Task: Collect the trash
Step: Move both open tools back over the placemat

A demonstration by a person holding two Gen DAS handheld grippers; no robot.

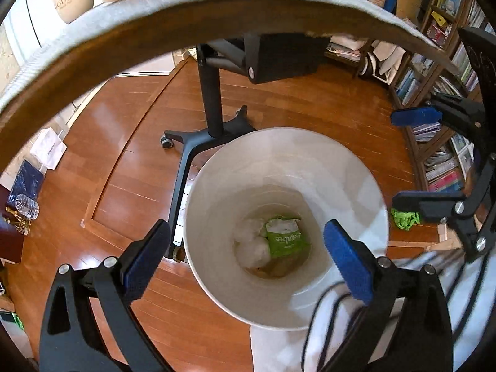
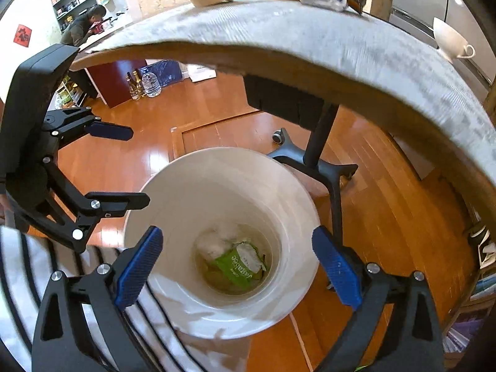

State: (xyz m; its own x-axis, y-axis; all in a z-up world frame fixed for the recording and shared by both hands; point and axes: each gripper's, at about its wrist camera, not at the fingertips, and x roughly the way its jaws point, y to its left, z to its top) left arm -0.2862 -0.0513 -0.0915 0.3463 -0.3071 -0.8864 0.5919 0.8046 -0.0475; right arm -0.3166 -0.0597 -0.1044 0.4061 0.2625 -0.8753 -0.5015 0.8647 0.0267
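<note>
- Two grippers hang above the white bin, both aimed steeply down into its mouth: the left gripper and the right gripper, each spread wide with nothing between its blue pads.
- Down on the bin's floor lie a green snack packet and a wad of white tissue, touching, straight below both tools.
- Beside the bin, on the right gripper's side, a green scrap lies on the wooden floor.
- That scrap looks the likeliest next pick, and the right gripper seems nearer.
- Above the bin, the table edge overhangs its far side.
</note>
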